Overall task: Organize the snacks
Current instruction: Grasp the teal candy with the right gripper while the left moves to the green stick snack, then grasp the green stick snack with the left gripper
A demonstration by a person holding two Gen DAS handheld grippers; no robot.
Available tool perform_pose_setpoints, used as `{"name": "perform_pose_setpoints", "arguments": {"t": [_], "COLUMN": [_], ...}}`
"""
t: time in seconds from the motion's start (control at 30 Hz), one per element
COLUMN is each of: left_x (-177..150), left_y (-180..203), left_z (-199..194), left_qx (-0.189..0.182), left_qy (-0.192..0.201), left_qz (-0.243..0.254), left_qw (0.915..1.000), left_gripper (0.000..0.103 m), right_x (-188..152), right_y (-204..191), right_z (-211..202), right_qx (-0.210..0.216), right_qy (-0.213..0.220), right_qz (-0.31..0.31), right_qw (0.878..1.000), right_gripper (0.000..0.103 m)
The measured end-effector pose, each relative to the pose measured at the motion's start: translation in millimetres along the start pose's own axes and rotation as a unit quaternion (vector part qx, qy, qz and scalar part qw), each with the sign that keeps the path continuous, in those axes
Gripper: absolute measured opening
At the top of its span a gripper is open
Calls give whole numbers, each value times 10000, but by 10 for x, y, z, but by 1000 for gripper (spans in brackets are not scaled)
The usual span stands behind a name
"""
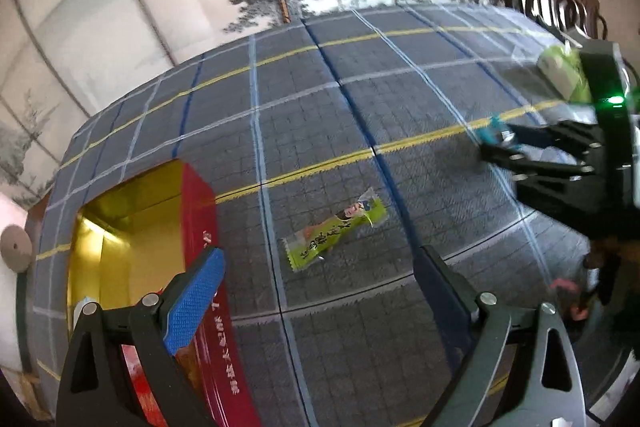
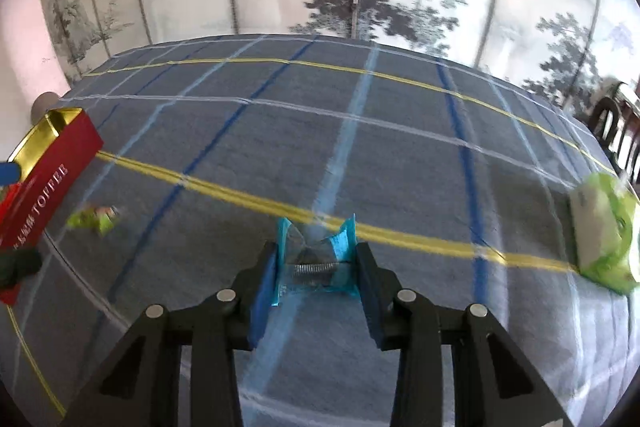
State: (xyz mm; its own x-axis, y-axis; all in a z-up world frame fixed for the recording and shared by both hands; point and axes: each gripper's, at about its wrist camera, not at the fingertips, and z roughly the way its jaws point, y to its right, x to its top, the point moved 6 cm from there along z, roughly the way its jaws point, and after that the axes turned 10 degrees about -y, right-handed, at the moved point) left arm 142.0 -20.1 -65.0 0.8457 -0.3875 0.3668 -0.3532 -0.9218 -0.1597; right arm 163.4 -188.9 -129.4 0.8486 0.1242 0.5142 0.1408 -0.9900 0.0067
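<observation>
Your right claw [image 2: 316,267] pinches the blue snack [image 2: 314,255] between its pads, just above the cloth [image 2: 400,155]. Your left claw [image 1: 320,267] gapes wide, the green snack [image 1: 334,231] lying beyond its tips (tin [image 1: 208,219] at left).

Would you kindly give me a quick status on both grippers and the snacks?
Right gripper shut on blue snack packet. Left gripper open above green snack stick. Red box open beside it. Nothing in the way.
</observation>
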Motion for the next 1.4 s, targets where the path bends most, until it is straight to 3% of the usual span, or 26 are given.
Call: {"name": "perform_pose_setpoints", "arguments": {"t": [0.17, 0.3, 0.47, 0.87, 1.27, 1.4], "left_x": [14, 52, 70, 143, 130, 93], "left_y": [-11, -13, -33, 29, 120, 120], "left_z": [156, 264, 358, 498, 507, 485], "left_qx": [11, 13, 2, -103, -417, -381], "left_qy": [-244, -397, -496, -562, -570, -555], "left_qz": [152, 270, 403, 614, 514, 448], "left_qw": [9996, 9988, 9980, 9965, 9962, 9967], "left_gripper": [87, 73, 65, 62, 21, 20], "right_x": [-218, -243, -238, -235, -234, -233], "right_y": [239, 264, 250, 254, 245, 259], "right_z": [-105, -121, -114, -113, -110, -107], "right_qx": [20, 17, 18, 47, 34, 28], "right_qy": [-21, -20, -24, -20, -20, -23], "right_qz": [291, 327, 323, 339, 337, 332], "right_qw": [9996, 9995, 9995, 9994, 9994, 9994], "right_gripper": [39, 39, 39, 40, 40, 40]}}
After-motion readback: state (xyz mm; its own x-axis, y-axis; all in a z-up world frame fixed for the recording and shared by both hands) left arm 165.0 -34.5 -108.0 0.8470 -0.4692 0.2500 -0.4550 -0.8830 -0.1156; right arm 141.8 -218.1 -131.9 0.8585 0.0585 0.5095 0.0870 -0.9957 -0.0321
